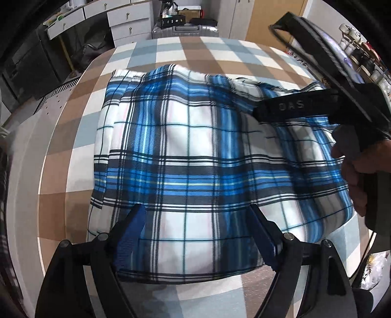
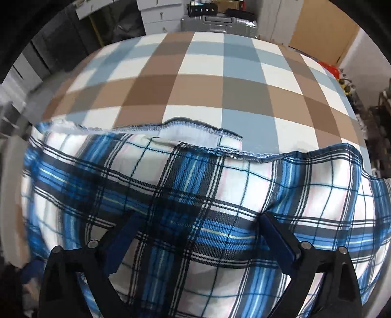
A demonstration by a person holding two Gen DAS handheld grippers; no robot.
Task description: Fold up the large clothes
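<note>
Both tongs open, plaid garment beneath

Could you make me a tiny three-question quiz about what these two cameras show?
1. True or false: the plaid cloth lies on a checked surface.
2. In the left wrist view, the left gripper has its fingers: A) apart, B) pinched on the cloth, C) out of sight.
3. Fill in: behind the checked surface stands a silver ____.

Key: 1 true. 2 A. 3 suitcase.
</note>
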